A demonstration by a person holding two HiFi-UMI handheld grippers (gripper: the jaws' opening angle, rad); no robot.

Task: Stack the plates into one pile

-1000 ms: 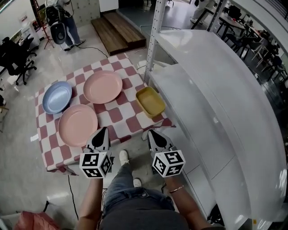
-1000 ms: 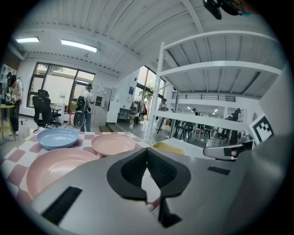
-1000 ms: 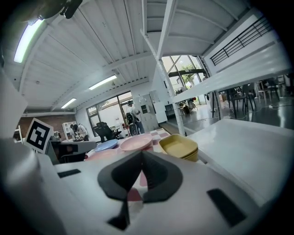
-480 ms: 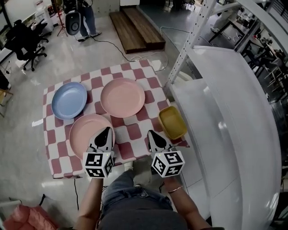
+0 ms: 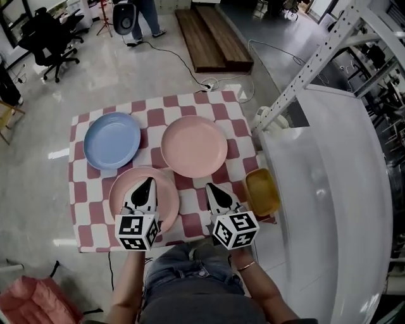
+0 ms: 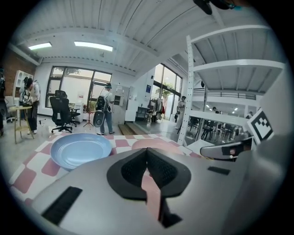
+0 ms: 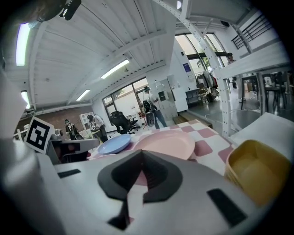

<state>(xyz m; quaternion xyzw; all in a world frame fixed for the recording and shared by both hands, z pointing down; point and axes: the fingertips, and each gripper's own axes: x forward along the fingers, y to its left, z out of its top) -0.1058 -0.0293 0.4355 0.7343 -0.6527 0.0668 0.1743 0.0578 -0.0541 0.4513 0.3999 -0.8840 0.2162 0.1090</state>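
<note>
On the worktop [image 5: 81,190], covered by a red-and-white checked cloth, three plates lie apart in a loose cluster: a blue plate [image 5: 112,140] at the far left, a pink plate [image 5: 193,146] at the far right, and a second pink plate [image 5: 166,204] at the near edge. A yellow dish [image 5: 261,192] sits at the cloth's right edge, just beside a wide white shelf [image 5: 329,190] with a perforated metal upright [image 5: 304,69]. The left gripper [image 5: 147,182] points over the near pink plate, and its jaws are together with nothing between them. The right gripper [image 5: 209,186] points at the bare cloth between that plate and the yellow dish, jaws likewise pressed together and empty. Around the worktop lies a glossy grey floor, with a wooden platform [image 5: 212,38], a black office chair [image 5: 54,35], a trailing cable [image 5: 183,63] and a person [image 5: 147,14] standing at the far end.
</note>
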